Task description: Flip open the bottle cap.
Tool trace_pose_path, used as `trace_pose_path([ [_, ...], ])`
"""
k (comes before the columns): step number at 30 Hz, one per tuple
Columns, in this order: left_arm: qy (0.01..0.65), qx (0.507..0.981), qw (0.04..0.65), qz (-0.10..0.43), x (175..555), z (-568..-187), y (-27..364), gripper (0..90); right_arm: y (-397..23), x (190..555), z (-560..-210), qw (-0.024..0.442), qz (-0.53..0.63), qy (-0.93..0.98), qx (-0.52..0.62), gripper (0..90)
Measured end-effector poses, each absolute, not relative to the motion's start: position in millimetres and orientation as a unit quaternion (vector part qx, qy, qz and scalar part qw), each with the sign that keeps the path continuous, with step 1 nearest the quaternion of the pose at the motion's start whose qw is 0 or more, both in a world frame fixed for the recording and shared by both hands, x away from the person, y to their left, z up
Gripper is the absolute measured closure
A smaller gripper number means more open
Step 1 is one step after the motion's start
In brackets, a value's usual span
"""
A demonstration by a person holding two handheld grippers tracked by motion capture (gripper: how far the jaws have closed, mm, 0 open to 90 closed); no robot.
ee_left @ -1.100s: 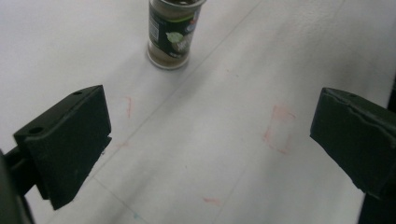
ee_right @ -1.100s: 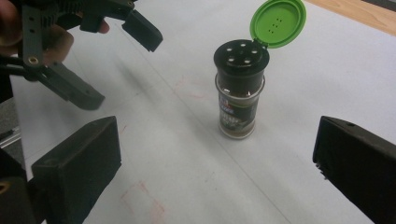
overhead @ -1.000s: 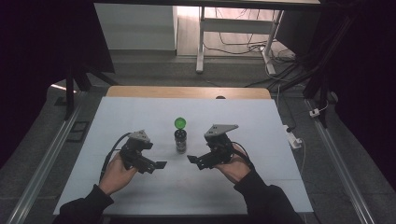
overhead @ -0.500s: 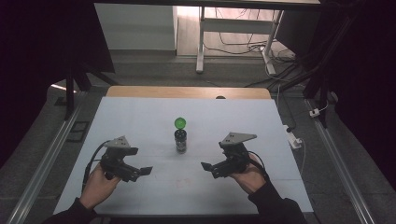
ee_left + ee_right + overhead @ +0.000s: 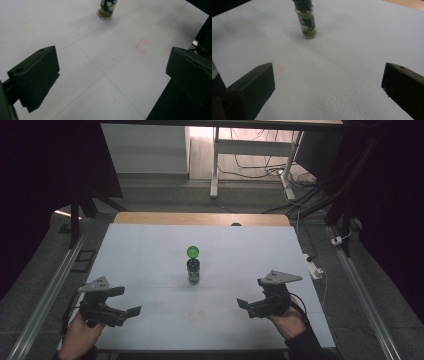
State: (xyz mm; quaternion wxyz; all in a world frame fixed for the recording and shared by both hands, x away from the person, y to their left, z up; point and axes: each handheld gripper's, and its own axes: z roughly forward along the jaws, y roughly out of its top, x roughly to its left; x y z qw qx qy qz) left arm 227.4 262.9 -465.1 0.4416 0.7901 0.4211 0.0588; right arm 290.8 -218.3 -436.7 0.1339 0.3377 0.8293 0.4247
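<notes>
Table (image 5: 150,260): white top, thin grey grid lines, faint red-orange scribbles; pale wood strip along the far edge.
Spice jar (image 5: 193,270): clear glass, brownish-green contents, dark label with white and green print, black cap.
Ball (image 5: 193,252): bright green, glossy.
Left gripper (image 5: 131,311): black body and jaws, grey plate on top.
Right gripper (image 5: 242,303): black, grey plate likewise.
Floor (image 5: 160,190): grey, dark cables.

White surface (image 5: 150,255) with faint grid lines and a wooden far edge (image 5: 200,218), flanked by metal rails (image 5: 47,290). Beyond, grey floor (image 5: 165,195), white table legs (image 5: 215,165) with tangled cables (image 5: 255,162), dark curtains (image 5: 45,165) either side. Warm light pooled on floor at back.
</notes>
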Motion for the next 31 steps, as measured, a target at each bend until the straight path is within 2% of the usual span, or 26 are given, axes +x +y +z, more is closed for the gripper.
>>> trace_pose_path([
  [13, 0.459, 0.767, 0.443, 0.07, 200.3, -474.7, 291.1, 0.0, -271.6, 265.1, -446.9, 0.154, 0.403, 0.809, 0.4, 0.0],
  [26, 0.487, 0.766, 0.409, 0.094, 183.9, -480.2, 303.0, 0.0, -297.0, 246.0, -458.4, 0.151, 0.367, 0.807, 0.437, 0.0],
  [31, 0.493, 0.761, 0.413, 0.089, 185.5, -480.4, 303.8, 0.0, -300.1, 246.0, -459.4, 0.145, 0.365, 0.806, 0.443, 0.0],
])
